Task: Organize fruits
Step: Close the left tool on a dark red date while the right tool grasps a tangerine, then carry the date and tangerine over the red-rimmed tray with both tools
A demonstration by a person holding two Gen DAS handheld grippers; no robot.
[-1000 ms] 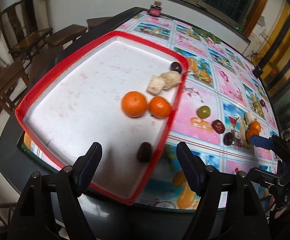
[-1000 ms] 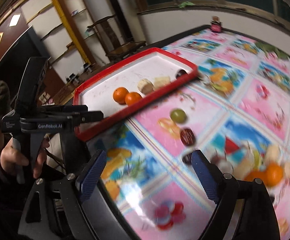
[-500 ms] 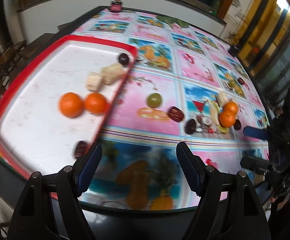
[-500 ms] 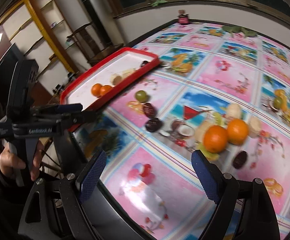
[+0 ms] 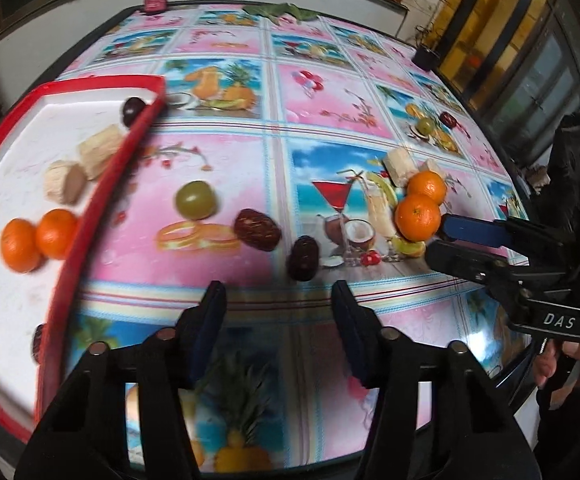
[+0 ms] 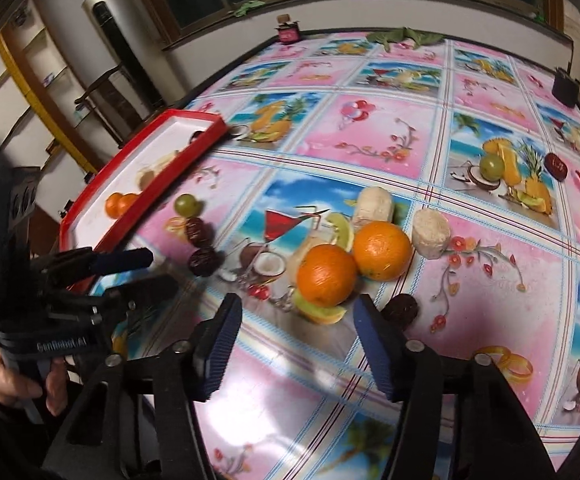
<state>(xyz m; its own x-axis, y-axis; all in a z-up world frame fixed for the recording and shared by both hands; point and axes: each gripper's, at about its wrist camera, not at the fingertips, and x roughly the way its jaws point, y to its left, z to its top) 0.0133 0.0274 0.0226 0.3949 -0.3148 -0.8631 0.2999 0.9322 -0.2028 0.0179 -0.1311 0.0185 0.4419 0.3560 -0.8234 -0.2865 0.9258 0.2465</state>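
A red-rimmed white tray at the table's left holds two oranges, beige chunks and dark fruits. On the patterned cloth lie a green fruit, two dark dates and two oranges beside beige chunks. My left gripper is open and empty, just short of a date. My right gripper is open and empty, with the nearer orange just ahead of its fingertips; it also shows in the left wrist view.
A further green fruit and dark fruit lie far right. A small dark date sits by my right finger. A pink jar and a black pot stand at the far edges. Chairs stand left.
Both grippers swung right, away from the tray, and moved in over the loose fruit. The right gripper now faces the two oranges; the left faces the dates.
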